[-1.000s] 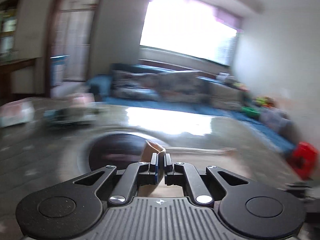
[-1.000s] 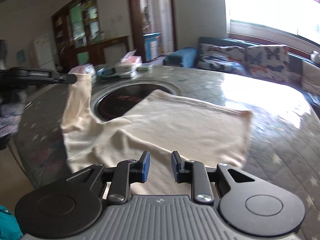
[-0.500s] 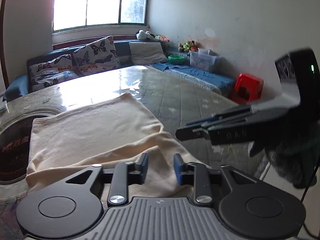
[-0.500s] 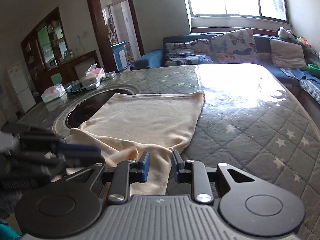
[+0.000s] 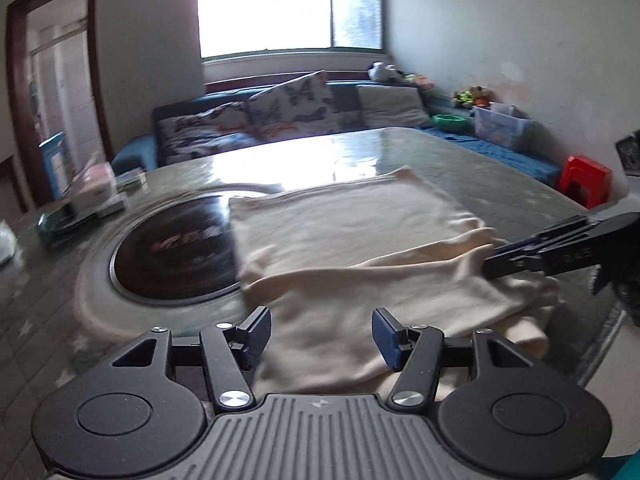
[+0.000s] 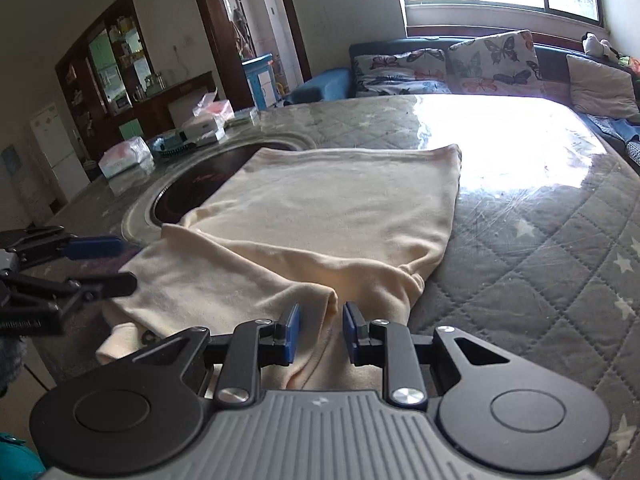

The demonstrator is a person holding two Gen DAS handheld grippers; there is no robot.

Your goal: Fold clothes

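Observation:
A cream garment [image 5: 352, 232] lies on the quilted table [image 5: 480, 176], its near part doubled over in a loose fold. My left gripper [image 5: 320, 328] hovers low over the near edge of the cloth. Its jaws are opening, and cloth lies under the gap without either pad pressing on it. From the right wrist the garment [image 6: 320, 208] spreads ahead, with a raised fold between the narrow-set jaws of my right gripper [image 6: 320, 320], which do not pinch it. The right gripper [image 5: 496, 258] also reaches in over the fold's right end. The left gripper [image 6: 108, 266] shows at the left edge.
A round dark inset [image 5: 172, 256] lies in the table under the garment's left side. Boxes and packets [image 6: 200, 124] stand at the table's far left. A sofa with butterfly cushions [image 5: 280, 116] runs behind it, and a red stool [image 5: 584, 180] stands at the right.
The left gripper, shut on a raised corner of the garment a second ago, has let it go, opened wide and sunk towards the table. The right gripper has come down a little, its gap unchanged.

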